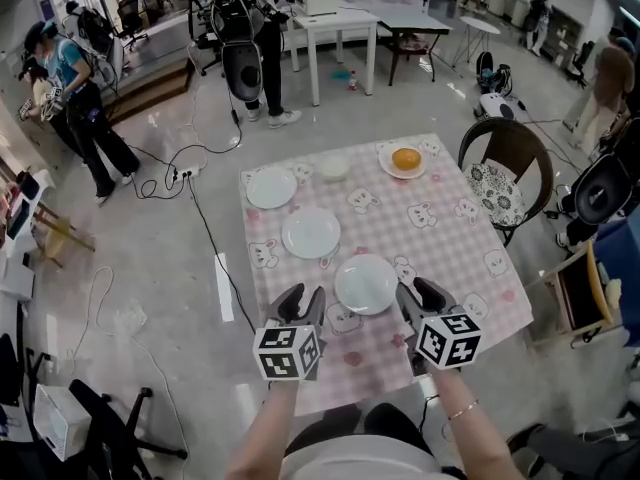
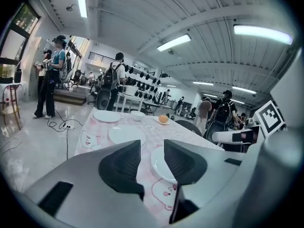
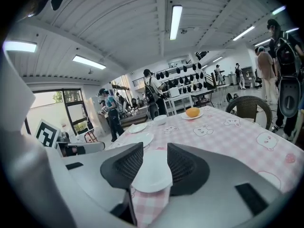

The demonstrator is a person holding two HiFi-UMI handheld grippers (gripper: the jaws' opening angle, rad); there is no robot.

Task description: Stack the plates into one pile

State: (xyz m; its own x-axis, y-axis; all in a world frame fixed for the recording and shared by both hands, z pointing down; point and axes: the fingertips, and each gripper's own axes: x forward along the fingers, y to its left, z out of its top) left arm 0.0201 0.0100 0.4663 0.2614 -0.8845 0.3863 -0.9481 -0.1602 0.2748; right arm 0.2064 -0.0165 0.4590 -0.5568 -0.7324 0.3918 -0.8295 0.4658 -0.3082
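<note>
My left gripper [image 1: 302, 306] and right gripper [image 1: 420, 298] are wide open, holding nothing. The near plate [image 1: 366, 284] sits between them. I think grabbing it comes next.

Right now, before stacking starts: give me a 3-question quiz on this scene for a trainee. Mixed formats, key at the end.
1. True or false: the orange sits on the nearest plate, the one between the two grippers.
2. How many empty white plates lie on the checked tablecloth? A) two B) three C) five
3. Fill in: the jaws of the left gripper and the right gripper both stand ____.

Key: 1 false, the orange is on the far plate. 2 B. 3 open, gripping nothing.
</note>
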